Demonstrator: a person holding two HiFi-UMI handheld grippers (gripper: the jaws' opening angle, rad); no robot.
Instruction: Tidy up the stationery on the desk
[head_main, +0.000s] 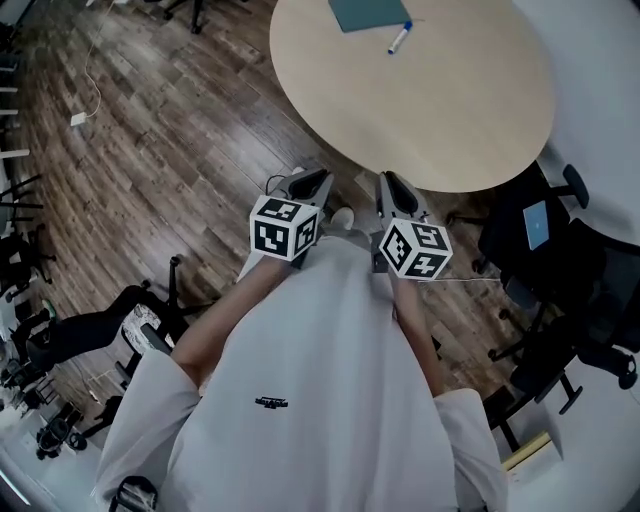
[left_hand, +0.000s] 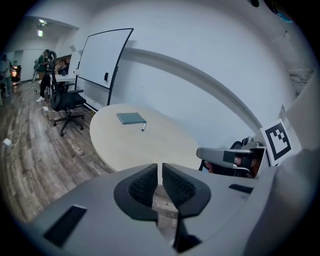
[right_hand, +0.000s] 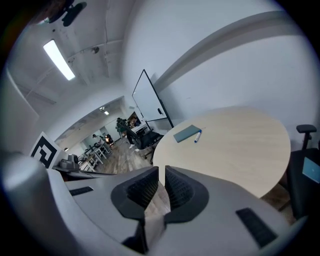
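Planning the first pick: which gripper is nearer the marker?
Right. The right gripper sits short of the table, in line with the marker; the left gripper is as far back but offset left.

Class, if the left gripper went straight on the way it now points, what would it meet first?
Probably the round table, near its closest edge, though depth is hard to judge.

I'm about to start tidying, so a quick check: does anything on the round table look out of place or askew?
Only mildly: a blue-capped marker lies loose beside the teal notebook, at a slant to it, near the far side of the table. Nothing looks spilled or damaged.
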